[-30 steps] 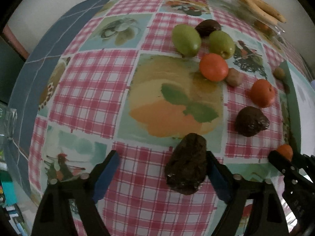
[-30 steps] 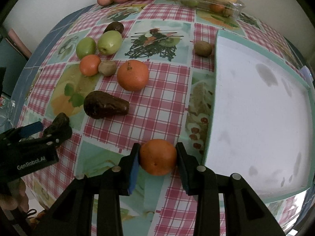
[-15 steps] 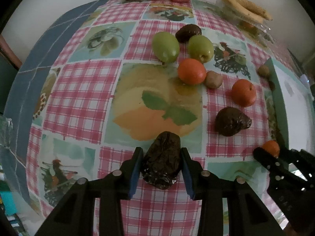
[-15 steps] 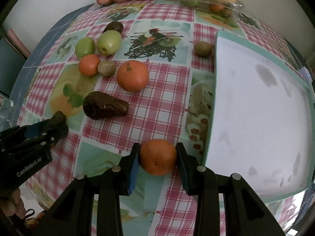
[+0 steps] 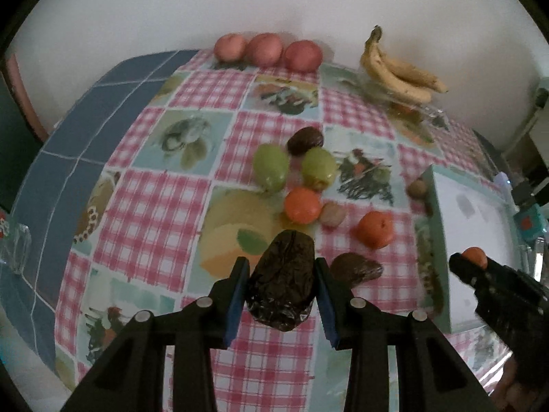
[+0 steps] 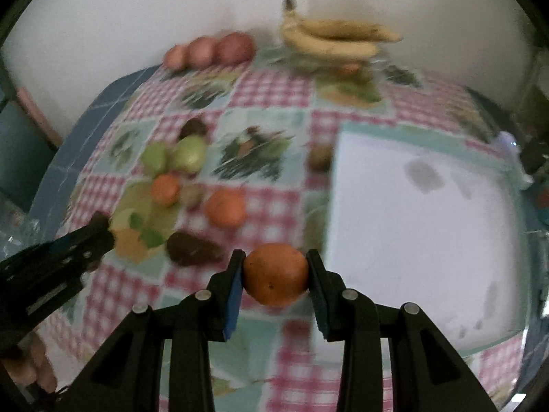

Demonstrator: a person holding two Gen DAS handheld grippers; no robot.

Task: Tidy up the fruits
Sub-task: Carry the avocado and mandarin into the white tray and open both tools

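My left gripper (image 5: 281, 292) is shut on a dark wrinkled avocado (image 5: 281, 285) and holds it above the checkered tablecloth. My right gripper (image 6: 276, 274) is shut on an orange (image 6: 276, 274), lifted near the left edge of the white tray (image 6: 429, 226); it also shows in the left wrist view (image 5: 473, 261). On the cloth lie a second avocado (image 5: 357, 269), two oranges (image 5: 374, 229) (image 5: 302, 205), two green apples (image 5: 271, 167) (image 5: 318, 167), a dark fruit (image 5: 304, 140) and kiwis (image 5: 332, 213).
Three red potatoes (image 5: 267, 48) sit at the far edge by the wall. Bananas (image 5: 398, 72) lie on a clear container at the back right. Another kiwi (image 5: 417, 189) lies by the tray's left rim. The table's blue border (image 5: 68, 144) runs along the left.
The left gripper closed on the avocado and lifted it. Both grippers rose and tilted up with their fruits; the right one stayed shut on the orange.
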